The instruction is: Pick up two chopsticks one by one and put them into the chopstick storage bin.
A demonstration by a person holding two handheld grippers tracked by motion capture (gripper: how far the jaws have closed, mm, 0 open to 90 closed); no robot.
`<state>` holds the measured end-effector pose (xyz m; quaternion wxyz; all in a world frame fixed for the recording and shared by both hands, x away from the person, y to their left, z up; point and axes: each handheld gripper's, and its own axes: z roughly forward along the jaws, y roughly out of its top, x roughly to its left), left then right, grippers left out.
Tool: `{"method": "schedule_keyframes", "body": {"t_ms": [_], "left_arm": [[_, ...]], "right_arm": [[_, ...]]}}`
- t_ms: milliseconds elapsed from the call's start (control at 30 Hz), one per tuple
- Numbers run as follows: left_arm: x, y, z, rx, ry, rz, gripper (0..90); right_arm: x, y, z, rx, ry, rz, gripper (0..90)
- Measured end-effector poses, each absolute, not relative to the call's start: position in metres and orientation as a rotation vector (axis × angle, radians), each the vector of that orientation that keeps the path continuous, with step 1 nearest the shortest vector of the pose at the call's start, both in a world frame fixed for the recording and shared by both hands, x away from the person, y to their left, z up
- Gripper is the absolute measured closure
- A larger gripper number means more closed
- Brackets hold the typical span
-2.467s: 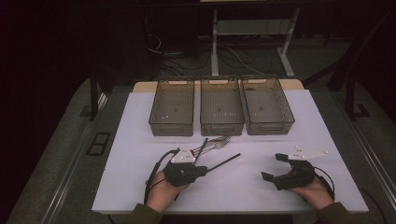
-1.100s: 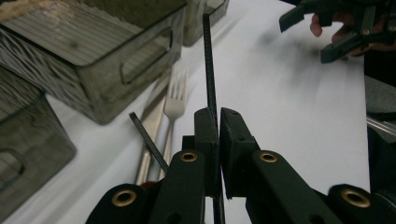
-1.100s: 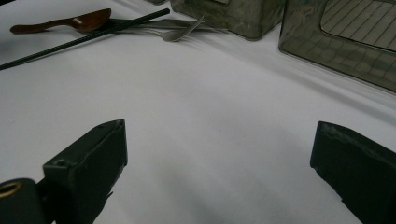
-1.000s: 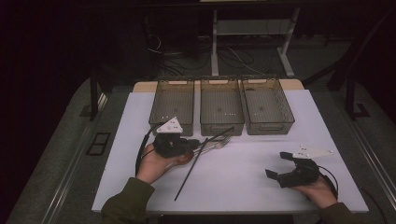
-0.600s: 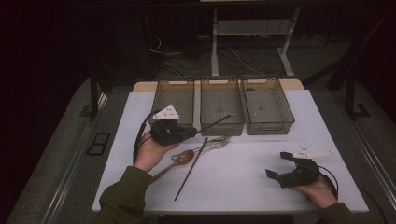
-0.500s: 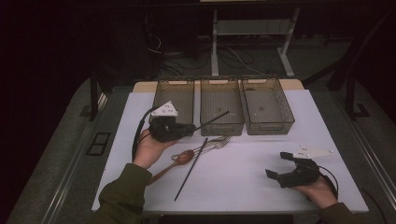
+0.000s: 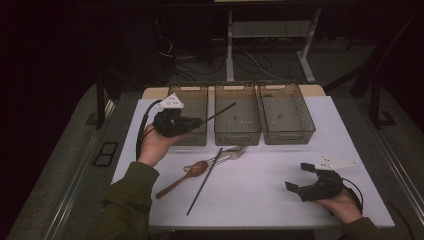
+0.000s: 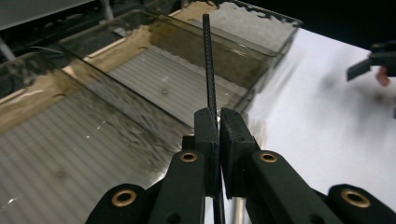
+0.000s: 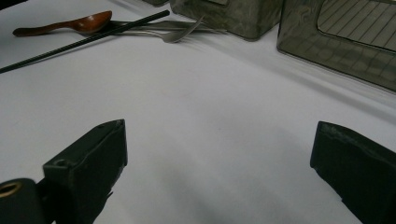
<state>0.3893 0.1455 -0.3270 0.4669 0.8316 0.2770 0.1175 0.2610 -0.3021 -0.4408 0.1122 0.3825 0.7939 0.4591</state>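
Now the left gripper [image 7: 197,121], clamped on one black chopstick [image 7: 220,111], holds it over the left bin [image 7: 194,94], tip reaching toward the middle bin [image 7: 237,131]. To do this well, I'd say swing the stick parallel to a bin's long side and lower it inside before letting go. Counted from large to small: three bins, the right bin [image 7: 286,135] included; two grippers, the right gripper [image 7: 301,177] gaping empty; two chopsticks, the second chopstick [image 7: 205,180] in front of the middle bin beside one wooden spoon [image 7: 181,179] and one fork [image 7: 231,151].
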Motion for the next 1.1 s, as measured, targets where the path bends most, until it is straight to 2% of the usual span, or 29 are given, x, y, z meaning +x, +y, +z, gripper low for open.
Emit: {"method": "schedule_keyframes", "body": {"t_ms": [600, 1100], "left_arm": [[0.435, 0.171, -0.333, 2.015, 0.865, 0.42, 85.5], [0.46, 0.181, -0.358, 2.024, 1.039, 0.439, 85.4]], "right_arm": [[0.26, -0.301, -0.441, 1.126, 2.33, 1.35, 3.3], [0.26, -0.302, -0.441, 1.125, 2.332, 1.35, 3.3]]}}
